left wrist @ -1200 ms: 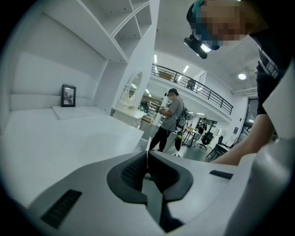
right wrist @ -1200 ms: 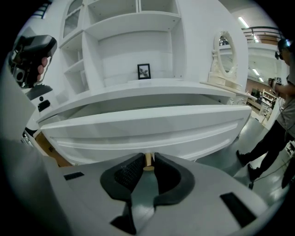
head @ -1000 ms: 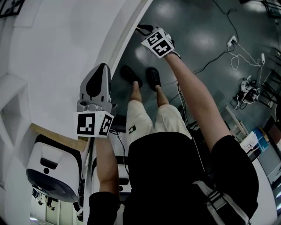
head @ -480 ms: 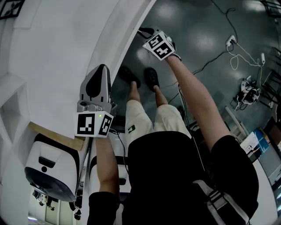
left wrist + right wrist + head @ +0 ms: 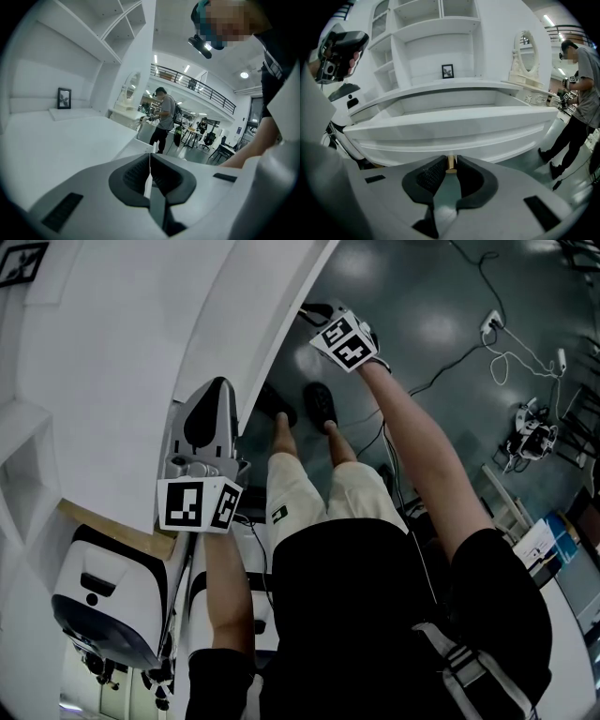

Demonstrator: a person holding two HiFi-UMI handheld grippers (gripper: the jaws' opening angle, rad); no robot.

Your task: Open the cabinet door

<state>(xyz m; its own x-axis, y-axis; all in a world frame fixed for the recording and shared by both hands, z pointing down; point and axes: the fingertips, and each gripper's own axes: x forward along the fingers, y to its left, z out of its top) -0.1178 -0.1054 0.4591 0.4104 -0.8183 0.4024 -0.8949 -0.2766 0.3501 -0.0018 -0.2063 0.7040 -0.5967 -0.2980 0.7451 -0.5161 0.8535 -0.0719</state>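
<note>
The white cabinet has a curved front panel [image 5: 454, 126] with a small brass knob [image 5: 450, 164]. My right gripper [image 5: 450, 169] is shut on that knob, and the panel stands pulled out from the cabinet body, with a hollow showing behind it. In the head view the right gripper [image 5: 307, 308] is at the panel's outer edge [image 5: 281, 324]. My left gripper [image 5: 213, 388] hovers over the white surface further left with its jaws together. In its own view the left gripper [image 5: 149, 168] shows only a thin white sliver between the pads, and no object is gripped.
A framed picture [image 5: 447, 71] stands on the cabinet's shelf and an oval mirror [image 5: 526, 47] at its right end. Another person [image 5: 581, 93] stands beside the cabinet. Cables [image 5: 497, 343] lie on the dark floor. A white machine [image 5: 103, 606] sits at lower left. My shoes [image 5: 319, 404] are below the panel.
My right gripper has moved slightly right with the knob, and the white panel's edge has come out with it, covering more of the shoes. The left gripper has hardly shifted in view.
</note>
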